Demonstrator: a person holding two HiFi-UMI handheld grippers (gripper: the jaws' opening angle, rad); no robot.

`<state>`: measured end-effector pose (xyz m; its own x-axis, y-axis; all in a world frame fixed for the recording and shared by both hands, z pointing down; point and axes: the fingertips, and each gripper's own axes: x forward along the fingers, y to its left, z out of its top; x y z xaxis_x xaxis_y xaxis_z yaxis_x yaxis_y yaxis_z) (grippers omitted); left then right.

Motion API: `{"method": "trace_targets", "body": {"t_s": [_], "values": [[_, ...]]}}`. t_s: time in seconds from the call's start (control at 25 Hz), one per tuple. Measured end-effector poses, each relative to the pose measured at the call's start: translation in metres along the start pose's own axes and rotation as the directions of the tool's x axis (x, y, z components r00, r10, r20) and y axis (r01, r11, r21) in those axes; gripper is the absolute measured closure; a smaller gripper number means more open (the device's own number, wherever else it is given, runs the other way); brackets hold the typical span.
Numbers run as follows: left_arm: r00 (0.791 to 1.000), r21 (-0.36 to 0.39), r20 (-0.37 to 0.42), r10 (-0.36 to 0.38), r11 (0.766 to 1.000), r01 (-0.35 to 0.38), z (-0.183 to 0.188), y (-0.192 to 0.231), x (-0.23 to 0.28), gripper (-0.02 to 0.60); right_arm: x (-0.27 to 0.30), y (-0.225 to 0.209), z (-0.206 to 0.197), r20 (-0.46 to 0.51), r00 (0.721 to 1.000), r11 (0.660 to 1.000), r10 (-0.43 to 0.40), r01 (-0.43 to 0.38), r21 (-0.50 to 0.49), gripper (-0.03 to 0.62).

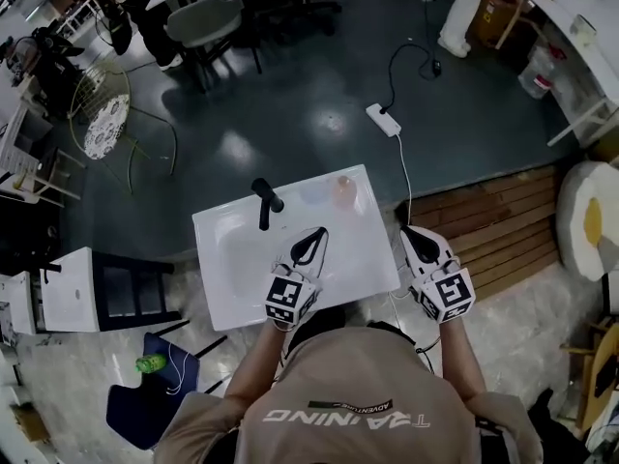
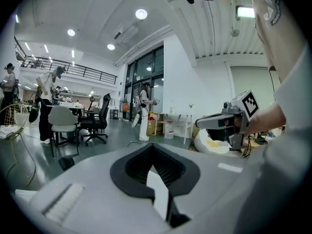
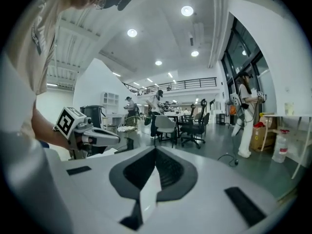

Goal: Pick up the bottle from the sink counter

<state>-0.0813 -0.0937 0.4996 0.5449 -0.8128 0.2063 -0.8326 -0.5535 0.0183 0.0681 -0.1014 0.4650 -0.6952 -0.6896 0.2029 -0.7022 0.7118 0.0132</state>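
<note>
- Bottle point(image 1: 344, 189): small pale, pink-orange thing at the back right corner of the sink counter point(image 1: 372, 276), just above centre in head view. Blurry, so no detail on cap or label.
- Long axis: looks roundish from above, so prob. standing upright, axis vertical. Can't be sure at this res.
- Faucet point(image 1: 265, 201): black, back left of counter, well apart from bottle w/ bare white top between them.
- Left gripper point(image 1: 317, 232): over the counter, lower centre of head view, tips pointing toward top of frame. Bottle lies ahead of tips and a bit to the right, near but not touching.
- Left gripper jaws: pressed together, nothing between them. Left gripper view point(image 2: 152, 146) shows dark pads meeting at the tip, only room beyond. Bottle not seen in that view.
- Right gripper point(image 1: 408, 230): lower right of centre in head view, off the counter's right edge, over floor. Bottle lies ahead and to the left of its tips, farther off than from the left one.
- Right gripper jaws: also together and empty per right gripper view point(image 3: 155, 151). Bottle not in that view either.
- Judgement: left gripper is nearer and better lined up, needing only a short push ahead plus a small shift right.
- Either gripper must spread its jaws before it can take the bottle. If bottle is upright, jaws should come in level from the front, one pad each side of the body.
- Risk: bottle sits close to the counter's back and right edges, so a nudge w/ closed tips could tip it off.
</note>
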Motion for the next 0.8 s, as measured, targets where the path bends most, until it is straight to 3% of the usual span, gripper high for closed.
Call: {"method": "trace_targets", "body": {"t_s": [0.36, 0.8], "values": [[0.999, -0.028, 0.016, -0.052, 0.998, 0.052, -0.003, 0.051, 0.028, 0.595, 0.045, -0.006, 0.004, -0.022, 0.998, 0.997, -0.064, 0.065, 0.038, 0.586], [0.999, -0.063, -0.034, -0.041, 0.997, 0.039, -0.034, 0.055, 0.085, 0.594, 0.068, -0.023, -0.044, -0.105, 0.994, 0.995, 0.035, -0.025, 0.093, 0.586]]}}
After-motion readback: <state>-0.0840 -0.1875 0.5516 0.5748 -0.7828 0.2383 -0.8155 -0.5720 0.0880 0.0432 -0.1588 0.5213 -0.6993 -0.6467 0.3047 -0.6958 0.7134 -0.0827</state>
